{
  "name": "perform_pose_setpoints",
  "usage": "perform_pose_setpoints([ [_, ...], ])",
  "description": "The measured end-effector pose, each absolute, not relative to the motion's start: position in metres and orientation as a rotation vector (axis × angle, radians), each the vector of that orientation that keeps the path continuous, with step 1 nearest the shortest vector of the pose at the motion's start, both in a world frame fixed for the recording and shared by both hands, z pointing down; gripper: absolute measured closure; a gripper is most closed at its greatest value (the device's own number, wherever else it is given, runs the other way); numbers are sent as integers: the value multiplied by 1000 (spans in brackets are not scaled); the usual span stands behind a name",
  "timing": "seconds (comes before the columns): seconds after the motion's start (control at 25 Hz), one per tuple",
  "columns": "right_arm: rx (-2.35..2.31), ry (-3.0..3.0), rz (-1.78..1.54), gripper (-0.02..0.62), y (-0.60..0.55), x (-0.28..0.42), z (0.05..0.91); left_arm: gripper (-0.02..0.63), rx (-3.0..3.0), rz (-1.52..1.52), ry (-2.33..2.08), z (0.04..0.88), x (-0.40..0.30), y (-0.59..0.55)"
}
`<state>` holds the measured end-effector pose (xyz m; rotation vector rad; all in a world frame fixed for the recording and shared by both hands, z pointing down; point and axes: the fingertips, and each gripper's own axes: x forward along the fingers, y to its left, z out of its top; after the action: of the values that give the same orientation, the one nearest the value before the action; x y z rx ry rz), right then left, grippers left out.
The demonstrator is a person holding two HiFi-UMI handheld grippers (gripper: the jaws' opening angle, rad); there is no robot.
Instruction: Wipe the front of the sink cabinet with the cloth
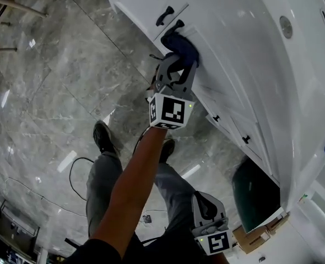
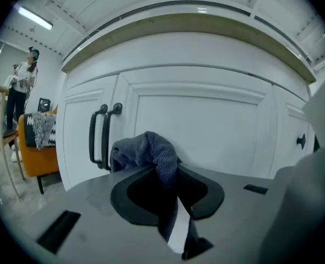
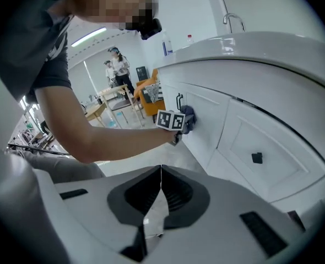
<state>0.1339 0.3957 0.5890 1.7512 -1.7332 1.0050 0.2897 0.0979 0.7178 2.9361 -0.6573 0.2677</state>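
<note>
Your left tongs were clamped on the cloth, which sat against the cabinet door at its handle-side edge, just beside the handles. Your right tongs hung closed together and empty. The stroke likely needed the wad pressed flat and swept in overlapping passes toward the door's opposite edge.

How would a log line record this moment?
left gripper: shut on cloth | cloth: against cabinet door, beside handles | right gripper: shut, empty

Left arm stretched forward, left claw clamped on the cloth; right claw held low, jaws together.
</note>
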Motion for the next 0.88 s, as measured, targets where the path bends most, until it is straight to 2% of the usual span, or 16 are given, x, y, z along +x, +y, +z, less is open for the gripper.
perform_pose_setpoints([
  [0.16,1730,-1717,1036,586,388,137,601,537,2845,289,-515,750,308,167],
  [0.32,1722,-1705,1036,586,381,143,613,535,2802,494,-290,816,323,229],
  [0.48,1713,-1691,1041,586,384,147,627,535,2666,674,-248,892,318,196],
  [0.64,1710,-1665,1064,586,394,151,640,535,2502,681,-355,940,301,140],
  [0.88,1697,-1660,1082,586,396,154,644,535,2566,631,-473,920,293,100],
])
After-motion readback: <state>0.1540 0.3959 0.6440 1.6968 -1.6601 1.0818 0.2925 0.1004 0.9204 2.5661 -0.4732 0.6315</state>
